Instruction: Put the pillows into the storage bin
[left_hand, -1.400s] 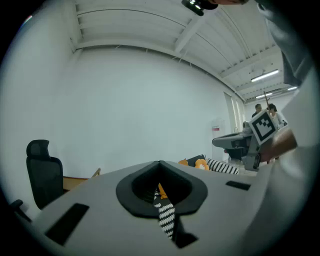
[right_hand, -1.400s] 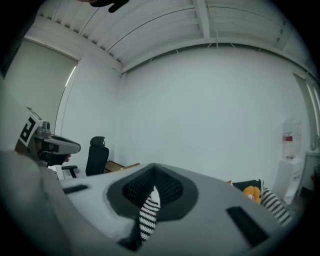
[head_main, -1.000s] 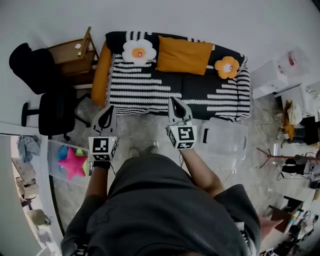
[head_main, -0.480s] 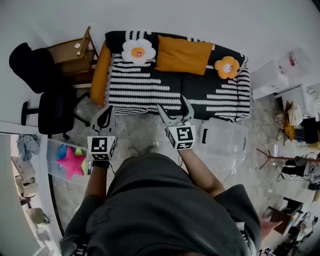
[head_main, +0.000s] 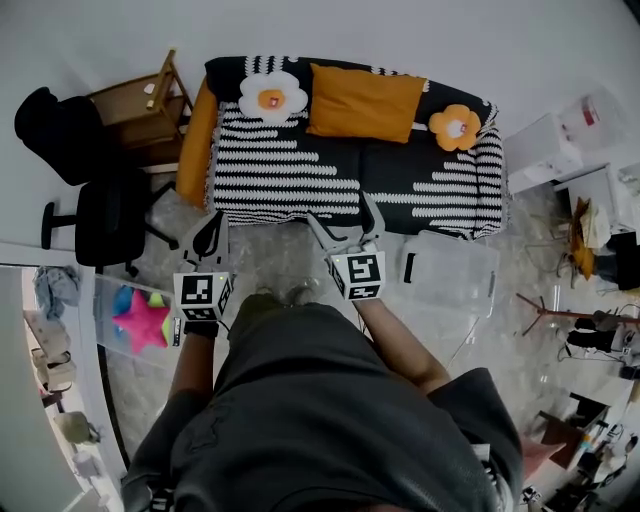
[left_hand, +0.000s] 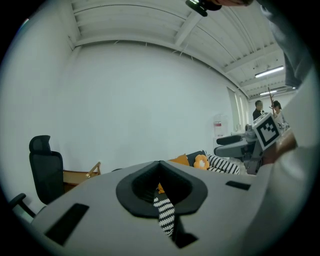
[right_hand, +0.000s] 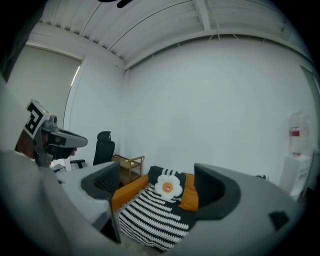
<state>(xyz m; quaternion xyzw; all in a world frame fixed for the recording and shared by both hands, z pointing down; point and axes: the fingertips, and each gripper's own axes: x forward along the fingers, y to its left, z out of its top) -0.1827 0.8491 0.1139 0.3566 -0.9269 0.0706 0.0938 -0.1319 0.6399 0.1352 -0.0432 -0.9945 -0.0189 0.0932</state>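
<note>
On the black-and-white striped sofa lie a white flower pillow, an orange rectangular pillow, a small orange flower pillow and a long orange pillow at its left end. A clear storage bin stands on the floor in front of the sofa's right half. My right gripper hovers short of the sofa's front edge. Its jaws have just been opening and stand open with nothing between them. They frame the white flower pillow from afar. My left gripper is shut, also short of the sofa.
A black office chair and a wooden side table stand left of the sofa. A second clear bin with a pink star-shaped cushion sits at my lower left. White cabinets and clutter fill the right side.
The right gripper's jaws went from shut to wide open. Both grippers edged a little closer to the sofa. The left gripper stayed shut.
</note>
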